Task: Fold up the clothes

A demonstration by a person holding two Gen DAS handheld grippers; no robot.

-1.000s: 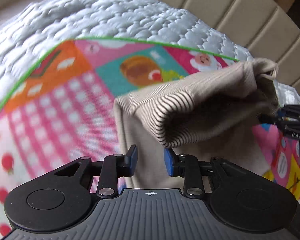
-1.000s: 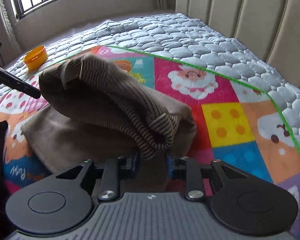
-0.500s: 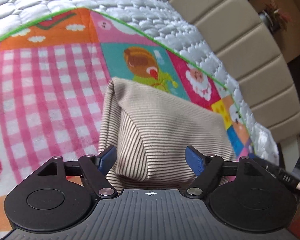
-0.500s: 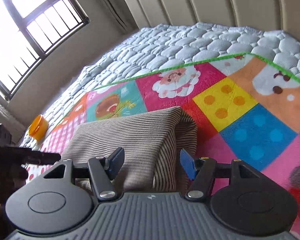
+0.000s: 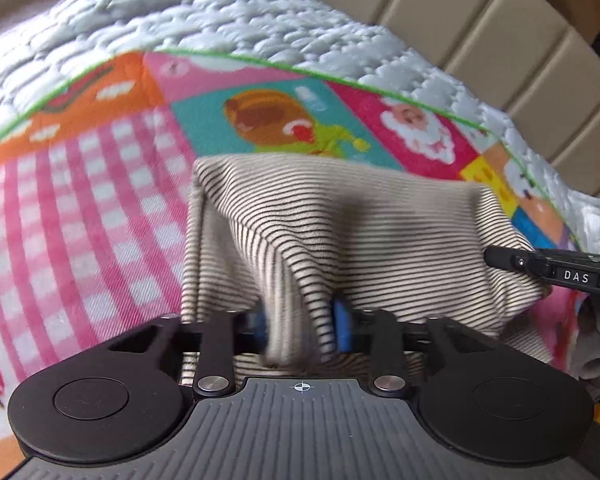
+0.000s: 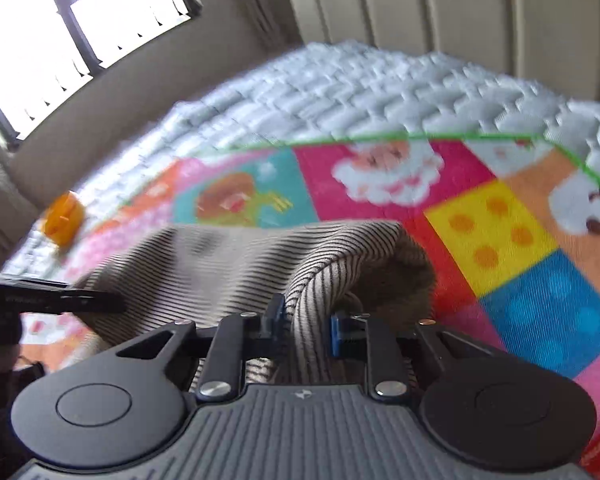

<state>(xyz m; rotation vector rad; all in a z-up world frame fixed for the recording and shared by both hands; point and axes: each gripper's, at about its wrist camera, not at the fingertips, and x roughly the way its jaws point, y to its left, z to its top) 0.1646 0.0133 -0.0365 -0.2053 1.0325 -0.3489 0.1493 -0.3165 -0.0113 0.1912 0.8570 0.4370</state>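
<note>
- Your striped garment [image 5: 380, 232] is beige with thin dark brown stripes.
- The play mat [image 5: 80, 208] under it is a patchwork with a bright green border: pink-and-white gingham, an orange panel, a teal panel with a brown cartoon figure, a magenta panel with a white-bearded Santa face, a yellow square with orange dots and a blue square.
- The quilted bedspread [image 6: 380, 92] around the mat is white.
- Your left gripper [image 5: 300, 326] and right gripper [image 6: 305, 324] are black, with blue finger pads.
- A small cup [image 6: 62, 218] looks orange.
- The padded headboard [image 5: 480, 28] is beige.
</note>
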